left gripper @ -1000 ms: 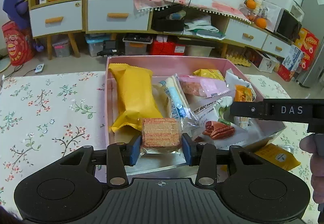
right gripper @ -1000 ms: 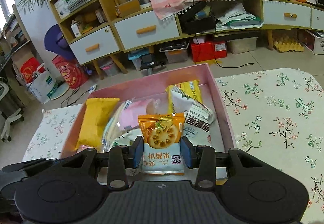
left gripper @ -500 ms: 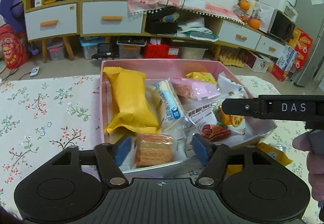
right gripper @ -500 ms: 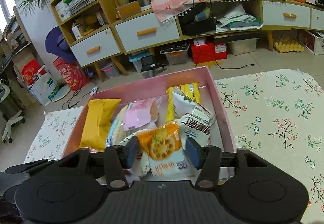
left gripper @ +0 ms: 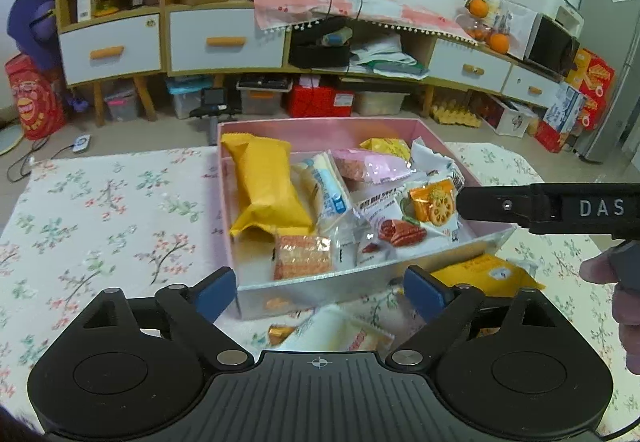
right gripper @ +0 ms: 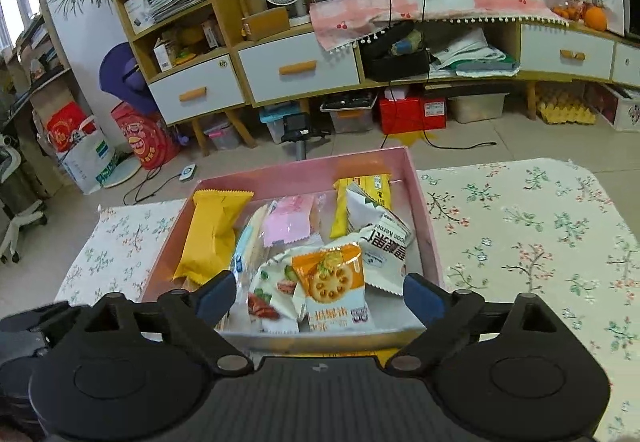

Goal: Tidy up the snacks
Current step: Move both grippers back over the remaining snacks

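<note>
— Packets fill the pink box (left gripper: 320, 130): 1 wafer packet (left gripper: 303, 257) lies at its near wall, 1 orange biscuit packet (right gripper: 334, 288) rests on the heap toward the right, and a long yellow packet (left gripper: 266, 188) lies along the left side. How are they judged to handle?

— All are judged light and soft-walled. The film looks slick and crinkly, and the wafers and biscuits inside are likely brittle, so only a gentle squeeze is advised.

— Where should hold be taken?

— Across the short width of a packet or at a crimped end seal, where nothing inside can be crushed. 2 more packets are seen outside the box: a yellow sachet (left gripper: 486, 274) just beyond its near right corner and a pale packet (left gripper: 340, 334) on the flowered tablecloth (left gripper: 100, 210), under the left gripper (left gripper: 318, 288).

— What is held at present?

— Nothing. The jaws of the left gripper are opening and stand wide, with the near wall of the box seen between them and no packet pressed. The right gripper (right gripper: 316, 296) is opening too; the biscuit packet is seen between its blue pads (right gripper: 420, 292) but is not touched.
</note>
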The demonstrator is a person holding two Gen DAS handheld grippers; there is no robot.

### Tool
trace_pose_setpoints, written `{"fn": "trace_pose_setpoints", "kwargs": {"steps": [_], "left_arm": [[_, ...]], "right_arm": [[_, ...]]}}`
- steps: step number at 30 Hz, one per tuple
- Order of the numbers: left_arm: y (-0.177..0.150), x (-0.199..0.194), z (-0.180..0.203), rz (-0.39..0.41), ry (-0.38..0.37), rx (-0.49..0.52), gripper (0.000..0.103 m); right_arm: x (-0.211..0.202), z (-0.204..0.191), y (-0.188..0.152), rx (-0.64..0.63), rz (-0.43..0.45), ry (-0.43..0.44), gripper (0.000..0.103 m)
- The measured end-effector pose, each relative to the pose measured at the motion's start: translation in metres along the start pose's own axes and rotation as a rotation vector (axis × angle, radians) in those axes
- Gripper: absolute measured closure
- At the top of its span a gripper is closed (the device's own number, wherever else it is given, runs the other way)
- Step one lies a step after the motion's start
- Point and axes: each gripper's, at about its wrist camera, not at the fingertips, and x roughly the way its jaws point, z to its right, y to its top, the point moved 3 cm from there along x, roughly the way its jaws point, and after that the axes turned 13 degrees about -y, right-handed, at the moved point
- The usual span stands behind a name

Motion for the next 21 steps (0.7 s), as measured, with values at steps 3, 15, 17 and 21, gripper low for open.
{"fn": "trace_pose_setpoints", "kwargs": {"steps": [3, 15, 17, 21], "left_arm": [[-0.004, -0.012, 0.000, -0.015, 0.023, -0.005, 0.008], [-0.044, -0.048, -0.012, -0.036, 0.080, -0.012, 0.007], [-0.051, -0.049, -0.015, -0.034, 0.093, -0.009, 0.007], [-0.066, -0.050, -0.017, -0.003, 0.050, -0.014, 0.007]], "right_arm": [[-0.008, -0.002, -0.002, -0.010, 0.002, -0.013, 0.032], [-0.036, -0.010, -0.029, -0.045, -0.009, -0.007, 0.027], [-0.038, -0.014, -0.038, -0.077, -0.021, 0.000, 0.027], [-0.043, -0.021, -0.054, -0.166, 0.013, 0.019, 0.027]]}}
